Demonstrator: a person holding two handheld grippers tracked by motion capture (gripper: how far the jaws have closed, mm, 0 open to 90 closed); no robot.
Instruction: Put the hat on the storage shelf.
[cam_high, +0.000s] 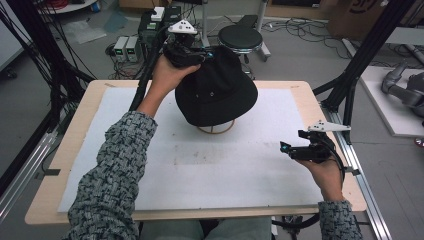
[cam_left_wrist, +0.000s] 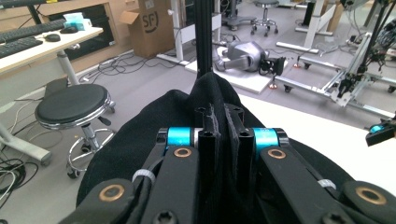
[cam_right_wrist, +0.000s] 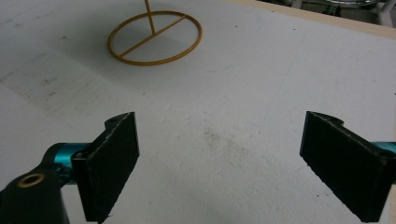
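Note:
A black brimmed hat (cam_high: 216, 87) sits over a gold wire stand (cam_high: 216, 129) at the back middle of the white mat. My left gripper (cam_high: 192, 52) is shut on the hat's far brim, and black fabric (cam_left_wrist: 205, 102) is pinched between its jaws in the left gripper view. The stand's round gold base (cam_right_wrist: 155, 37) and thin upright rod lie on the mat ahead of my right gripper (cam_right_wrist: 219, 154). That right gripper (cam_high: 292, 149) hovers open near the mat's right edge with nothing between its fingers.
The white mat (cam_high: 200, 160) covers a wooden table (cam_high: 75, 125). A black stool (cam_high: 240, 37) stands on the floor behind the table, and black frame posts (cam_high: 360, 55) rise at the right. Cables and boxes lie on the floor beyond.

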